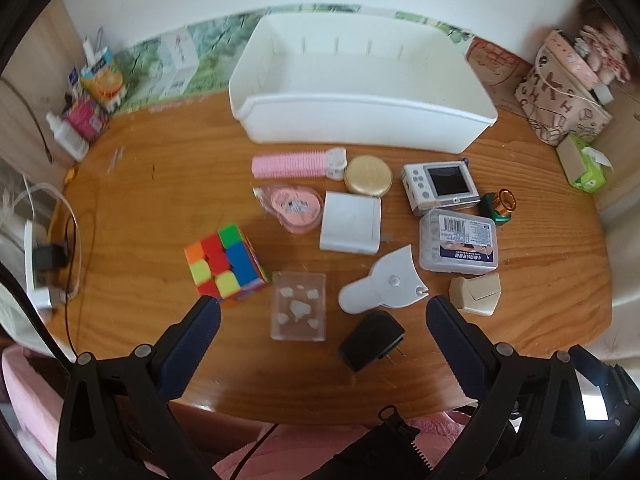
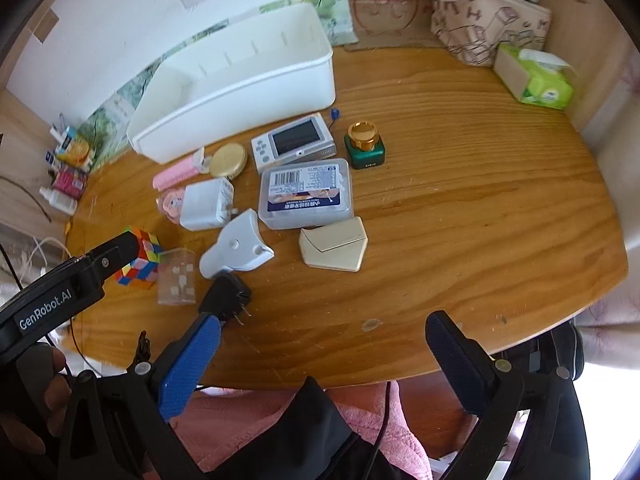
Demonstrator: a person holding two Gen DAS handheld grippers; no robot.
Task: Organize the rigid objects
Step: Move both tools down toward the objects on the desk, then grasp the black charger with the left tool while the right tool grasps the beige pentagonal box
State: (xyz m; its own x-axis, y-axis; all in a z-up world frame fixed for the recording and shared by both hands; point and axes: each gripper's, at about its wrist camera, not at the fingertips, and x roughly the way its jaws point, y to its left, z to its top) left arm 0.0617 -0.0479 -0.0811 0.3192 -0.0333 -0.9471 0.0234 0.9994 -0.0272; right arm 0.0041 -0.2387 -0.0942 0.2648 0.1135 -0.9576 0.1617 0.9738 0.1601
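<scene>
Clear box [image 1: 298, 306] lies just in front of the empty, wide-spread left tool [image 1: 323, 314], well short of the white bin [image 1: 360, 116]; descend squarely, grip its long sides. Right tool [image 2: 323, 334] hangs wide, empty.

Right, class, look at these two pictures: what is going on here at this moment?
A person holds a gripper in each hand above a wooden table, ready to tidy. Both the left gripper and the right gripper have their jaws open and hold nothing. The white bin at the back looks empty. The puzzle cube, black plug, clear box, small camera and other items all lie on the table in front of it.
</scene>
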